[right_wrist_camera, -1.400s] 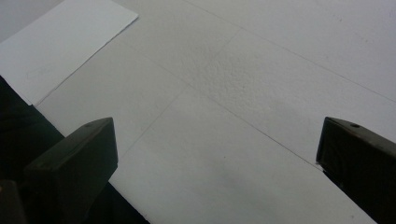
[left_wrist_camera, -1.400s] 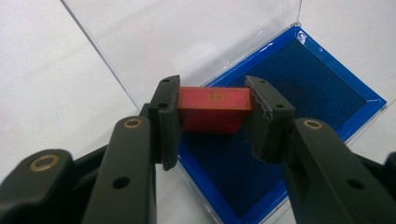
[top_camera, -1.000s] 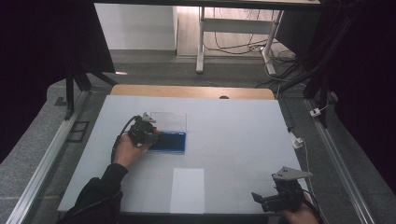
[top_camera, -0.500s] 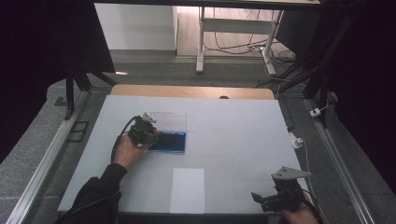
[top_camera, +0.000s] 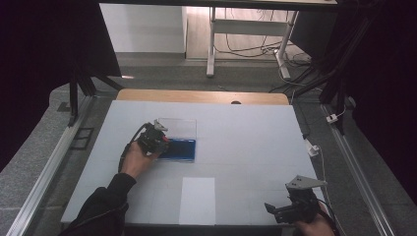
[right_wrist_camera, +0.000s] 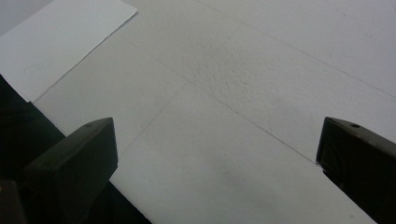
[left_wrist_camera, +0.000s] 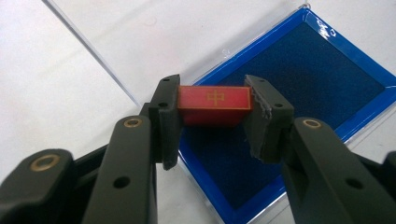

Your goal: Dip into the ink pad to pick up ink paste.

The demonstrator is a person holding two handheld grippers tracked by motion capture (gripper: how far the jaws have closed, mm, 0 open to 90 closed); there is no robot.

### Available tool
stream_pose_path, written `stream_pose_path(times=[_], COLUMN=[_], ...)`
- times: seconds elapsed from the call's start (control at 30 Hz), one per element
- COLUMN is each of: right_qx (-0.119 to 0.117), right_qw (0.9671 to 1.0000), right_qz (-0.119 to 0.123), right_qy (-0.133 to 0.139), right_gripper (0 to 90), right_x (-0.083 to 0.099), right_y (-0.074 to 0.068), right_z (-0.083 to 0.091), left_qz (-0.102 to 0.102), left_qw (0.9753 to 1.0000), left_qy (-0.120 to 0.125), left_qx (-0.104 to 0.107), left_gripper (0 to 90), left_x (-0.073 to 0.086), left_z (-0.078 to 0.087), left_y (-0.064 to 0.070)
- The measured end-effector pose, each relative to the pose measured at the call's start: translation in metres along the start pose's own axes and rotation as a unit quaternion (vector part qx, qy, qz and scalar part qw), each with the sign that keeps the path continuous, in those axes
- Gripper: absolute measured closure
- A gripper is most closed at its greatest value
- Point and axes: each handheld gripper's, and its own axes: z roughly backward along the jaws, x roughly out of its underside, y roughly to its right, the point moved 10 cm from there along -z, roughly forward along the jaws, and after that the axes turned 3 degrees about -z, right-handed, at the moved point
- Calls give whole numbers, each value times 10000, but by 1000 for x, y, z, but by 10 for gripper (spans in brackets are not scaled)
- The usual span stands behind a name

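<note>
Between the jaws of the left hand-held gripper (left_wrist_camera: 212,105), clamped end to end, sits a red block (left_wrist_camera: 214,105) w/ a gold mark, over the blue tray (left_wrist_camera: 317,88) on the table (top_camera: 246,132). Right hand-held gripper (right_wrist_camera: 217,154): jaws wide apart, nr table's near edge, beside a paper sheet (top_camera: 197,199).

A small red block (left_wrist_camera: 215,105) with a gold mark sits level, clamped at both ends. Beneath it lies a blue-lined open clear case (left_wrist_camera: 299,121).

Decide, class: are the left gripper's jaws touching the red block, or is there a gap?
Touching. In the left gripper view, the left gripper has both jaws pressed flat against the ends of the red block, with no gap at either side, above the blue tray.
</note>
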Motion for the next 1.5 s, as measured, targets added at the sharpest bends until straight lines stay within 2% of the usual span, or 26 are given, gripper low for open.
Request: stream_pose_path(times=[0.1,0.17,0.5,0.57,0.73,0.87,1.13,1.33,1.5], right_qx=[2,0,7,5,4,11,-1,9,8], right_qw=[10000,10000,10000,10000,9999,10000,9999,9999,9999], right_qz=[-13,-25,-34,-33,-57,-46,-56,-50,-40], right_qy=[13,34,59,61,87,88,105,109,117], right_gripper=[0,0,0,0,0,0,0,0,0], right_x=[0,0,-1,-1,-1,-1,-1,-1,-1], right_y=[0,0,1,1,1,1,1,1,1], right_z=[0,1,1,1,2,2,2,2,3], left_qz=[236,298,111,-7,-38,-105,-17,-49,-89], left_qw=[9994,9990,9996,9997,9992,9991,9978,9967,9962], left_qy=[72,105,118,162,380,383,510,567,664], left_qx=[245,318,232,165,152,168,412,577,548], left_gripper=[589,588,584,584,583,584,583,583,583], left_x=[1,2,-2,-3,-11,-11,-12,-11,-12], left_z=[0,0,1,2,11,16,29,36,44], left_y=[-3,-4,-4,-3,0,4,7,13,18])
